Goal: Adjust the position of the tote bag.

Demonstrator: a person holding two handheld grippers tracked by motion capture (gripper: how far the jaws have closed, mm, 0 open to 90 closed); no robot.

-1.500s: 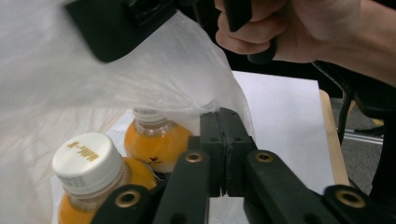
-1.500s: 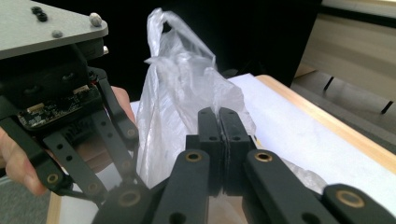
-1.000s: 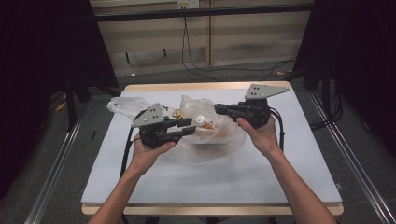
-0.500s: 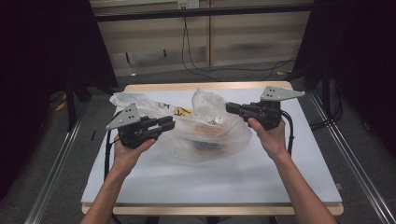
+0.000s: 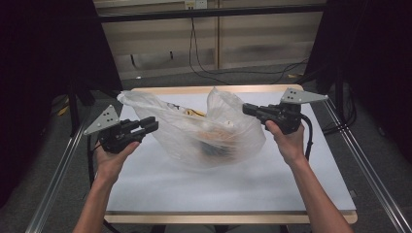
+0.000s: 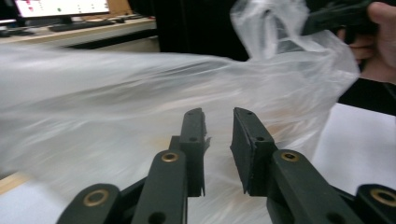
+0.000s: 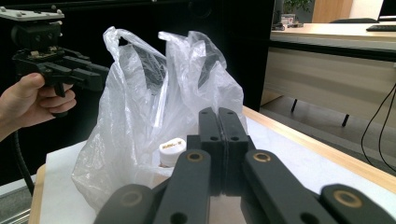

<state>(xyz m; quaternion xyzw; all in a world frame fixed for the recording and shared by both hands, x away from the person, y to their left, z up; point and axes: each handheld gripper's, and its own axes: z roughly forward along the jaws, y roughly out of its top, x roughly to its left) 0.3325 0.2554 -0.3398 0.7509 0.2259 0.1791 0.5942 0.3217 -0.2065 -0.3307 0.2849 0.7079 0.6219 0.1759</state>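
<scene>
- left gripper [image 5: 148, 127]: held level in the left hand [image 5: 111, 158], pointing inward toward the right; jaws parted by a narrow gap, just been opening a little
- right gripper [image 5: 248, 109]: held level in the right hand [image 5: 286, 141], pointing inward toward the left; jaws pressed together
- both forearms spread wide apart

Bag [image 5: 204, 128]: thin clear plastic film, crinkled, slightly glossy, milky where it folds. White bottle cap [image 7: 172, 149] inside it: smooth matt plastic. Left gripper [image 6: 218, 135] and right gripper [image 7: 218, 135]: matt black plastic jaws, pad faces dull and a bit rough, brass-coloured metal rivets in the links. Grey three-cornered plate [image 5: 302, 96] on the right gripper: flat matt metal. Table [image 5: 233, 184]: smooth matt white top, light wood edge, unvarnished look.
</scene>
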